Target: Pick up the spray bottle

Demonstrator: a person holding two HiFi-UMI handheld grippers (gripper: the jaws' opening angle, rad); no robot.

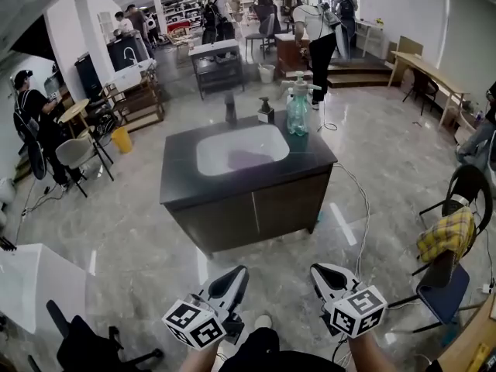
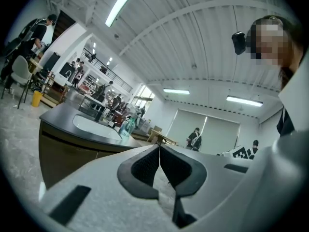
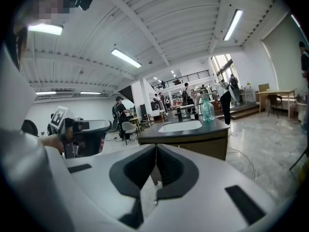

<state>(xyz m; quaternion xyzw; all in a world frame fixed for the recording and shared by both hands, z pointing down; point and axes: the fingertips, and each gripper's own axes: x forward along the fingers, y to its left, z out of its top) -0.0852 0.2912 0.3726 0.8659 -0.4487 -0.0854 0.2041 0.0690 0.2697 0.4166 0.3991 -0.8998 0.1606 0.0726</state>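
Observation:
A clear teal spray bottle [image 1: 297,111] with a pale trigger head stands upright at the far right corner of a dark vanity counter [image 1: 180,183], beside its white sink basin [image 1: 240,149]. It shows small in the left gripper view as the bottle [image 2: 127,126] and in the right gripper view as the bottle [image 3: 207,109]. My left gripper [image 1: 239,273] and right gripper [image 1: 317,271] hover over the floor well short of the cabinet's front, both shut with nothing between the jaws. The left gripper [image 2: 159,148] and right gripper [image 3: 155,148] show pads pressed together.
A black faucet [image 1: 230,108] and a small soap dispenser [image 1: 266,111] stand behind the basin. A cable [image 1: 358,208] trails on the marble floor right of the cabinet. A chair with yellow cloth [image 1: 448,235] is at right, a white table [image 1: 31,281] at left. People stand far back.

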